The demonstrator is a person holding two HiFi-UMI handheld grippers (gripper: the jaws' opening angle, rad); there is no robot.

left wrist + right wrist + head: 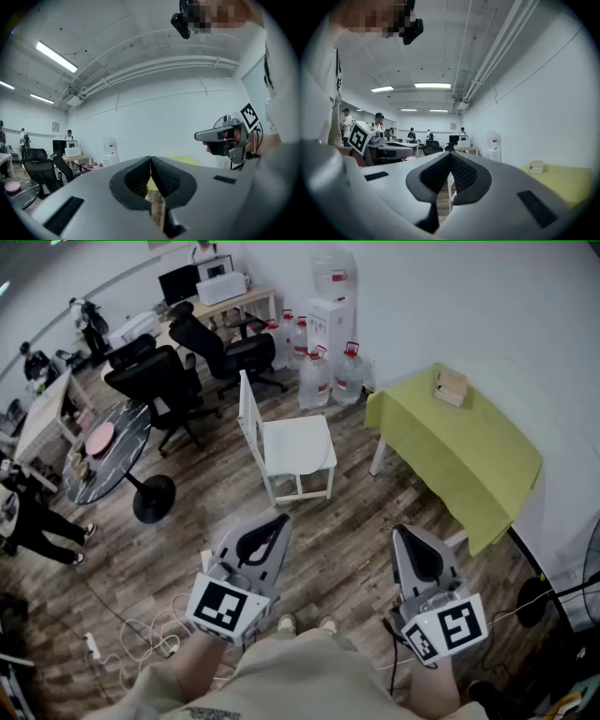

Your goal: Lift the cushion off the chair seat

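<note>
Standing back from the work, the person is seen with the left gripper (pixel 279 519) and the right gripper (pixel 403 531) held out level, side by side above the wooden floor (pixel 347 549), neither of them near the chair (pixel 247 413). The left gripper view shows that tool's fingers (pixel 169 177) pressed together at the tips with nothing between them; the right gripper view shows the same of the right fingers (pixel 465 173), so both tools are noted as closed and empty. This carrying posture is judged to suit an approach not yet begun rather than a grasp. The cushion (pixel 300 444) is taken to be the white pad lying flat on the chair seat, well ahead of both grippers; because pad and seat are alike in colour, its edge cannot be separated with certainty. The chair's back is turned toward the left of the head view, leaving the seat's front and near side unobstructed, which is judged the reason a reach from the person's side should be workable. A green-covered surface (pixel 459 451) with a small stack of books (pixel 450 386) stands just right of the chair and could crowd the right gripper. The task is assessed as not started: the fingers must be opened and brought to the cushion's edge.
</note>
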